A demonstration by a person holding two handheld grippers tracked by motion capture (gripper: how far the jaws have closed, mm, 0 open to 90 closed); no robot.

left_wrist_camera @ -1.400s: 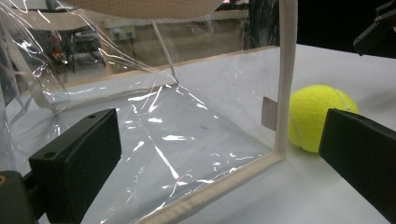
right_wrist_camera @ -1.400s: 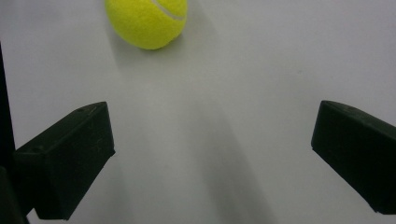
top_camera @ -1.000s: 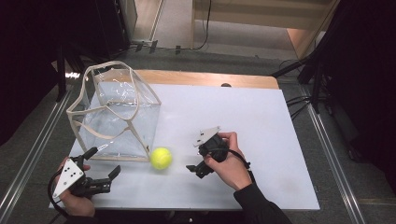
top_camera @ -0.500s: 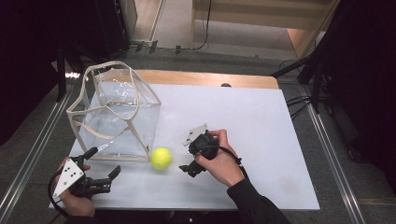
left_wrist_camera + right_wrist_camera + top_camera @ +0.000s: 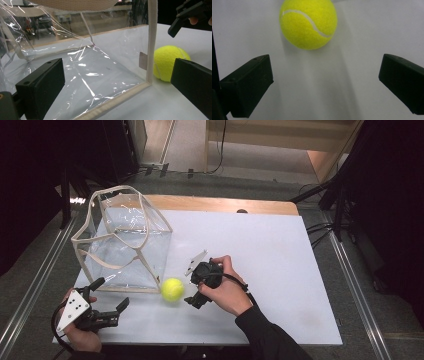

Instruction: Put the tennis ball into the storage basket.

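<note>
white surface (image 5: 260, 250) fills my high view, with dark floor and cables around it. at the near left edge i hold my left hand-held gripper (image 5: 111, 303), jaws spread wide and gripping nothing, aimed at the near corner of a clear plastic bag (image 5: 125, 245) with beige trim that stands open on the left side. a yellow tennis ball (image 5: 172, 289) sits on the surface just beside that bag's near right corner. my right hand-held gripper (image 5: 193, 286) is just to the right of the ball, jaws spread wide and empty; in the right gripper view the ball (image 5: 308, 23) lies ahead of the jaws, not between them.
</note>
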